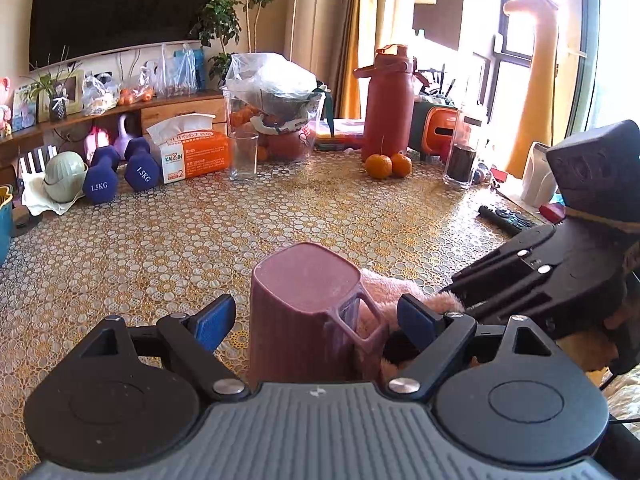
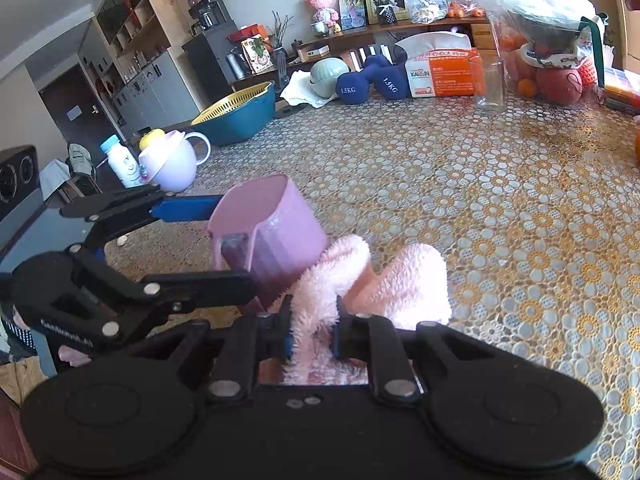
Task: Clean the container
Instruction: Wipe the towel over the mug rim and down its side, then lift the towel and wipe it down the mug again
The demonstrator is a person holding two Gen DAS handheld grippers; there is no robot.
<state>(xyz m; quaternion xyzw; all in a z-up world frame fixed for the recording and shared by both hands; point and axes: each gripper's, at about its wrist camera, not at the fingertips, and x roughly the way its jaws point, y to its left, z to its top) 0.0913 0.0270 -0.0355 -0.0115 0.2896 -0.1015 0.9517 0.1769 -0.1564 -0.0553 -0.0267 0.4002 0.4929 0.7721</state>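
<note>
A pink plastic cup (image 1: 304,304) with a side handle stands upside down on the patterned tablecloth (image 1: 320,208). My left gripper (image 1: 316,320) is open, its blue pads (image 1: 214,322) on either side of the cup with small gaps showing. In the right wrist view the cup (image 2: 276,228) sits between the left gripper's (image 2: 234,240) two fingers. A fluffy pink cloth (image 2: 360,276) lies bunched against the cup's side, and my right gripper (image 2: 312,328) is shut on it. The left wrist view shows the right gripper (image 1: 452,296) coming in from the right, with the cloth (image 1: 396,288) beside the cup.
At the far side of the table stand a clear glass (image 1: 244,156), an orange tissue box (image 1: 196,152), blue dumbbells (image 1: 120,172), a red flask (image 1: 388,108) and two oranges (image 1: 388,165). A remote (image 1: 506,216) lies right. A teal bowl (image 2: 240,120) and pink pot (image 2: 172,164) sit left.
</note>
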